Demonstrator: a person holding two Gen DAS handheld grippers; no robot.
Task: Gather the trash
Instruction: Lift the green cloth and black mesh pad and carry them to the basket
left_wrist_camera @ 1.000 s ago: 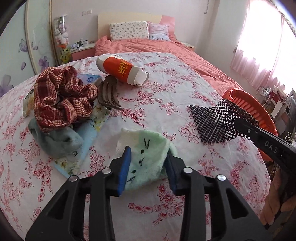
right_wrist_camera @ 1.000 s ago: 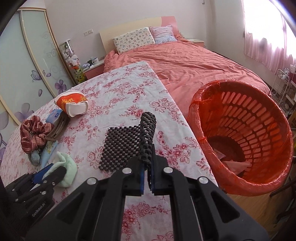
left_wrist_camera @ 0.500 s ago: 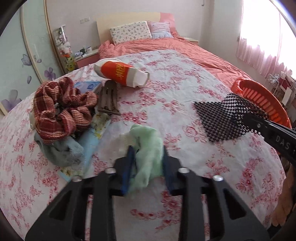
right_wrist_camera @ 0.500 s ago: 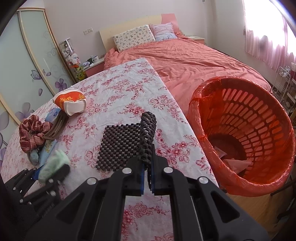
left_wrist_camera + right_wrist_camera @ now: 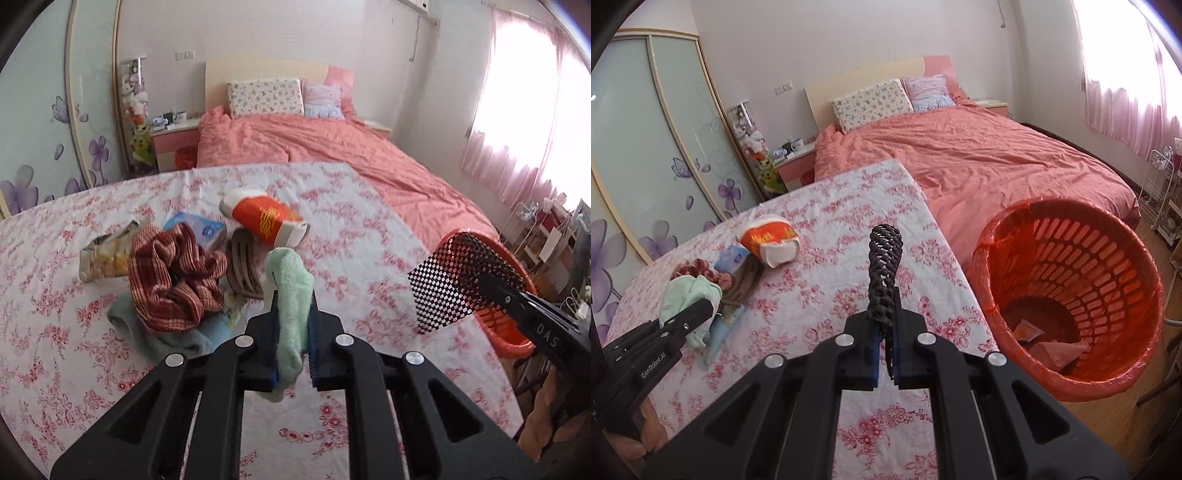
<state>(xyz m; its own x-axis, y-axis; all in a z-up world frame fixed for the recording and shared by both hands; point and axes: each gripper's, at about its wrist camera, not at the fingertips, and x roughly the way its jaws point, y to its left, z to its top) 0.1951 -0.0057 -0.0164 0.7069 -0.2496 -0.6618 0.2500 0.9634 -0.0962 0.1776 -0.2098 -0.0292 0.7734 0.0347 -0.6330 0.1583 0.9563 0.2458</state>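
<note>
Between the left gripper's (image 5: 293,325) blue pads a mint-green cloth (image 5: 291,295) is pinched, lifted off the floral tablecloth (image 5: 332,229). The right gripper (image 5: 884,332) is clamped on a black mesh mat (image 5: 884,258), held in the air. Only the right wrist view shows inside the orange basket (image 5: 1108,258), beside the table: some paper scraps lie there. The left view cuts the basket off behind the mat.
</note>
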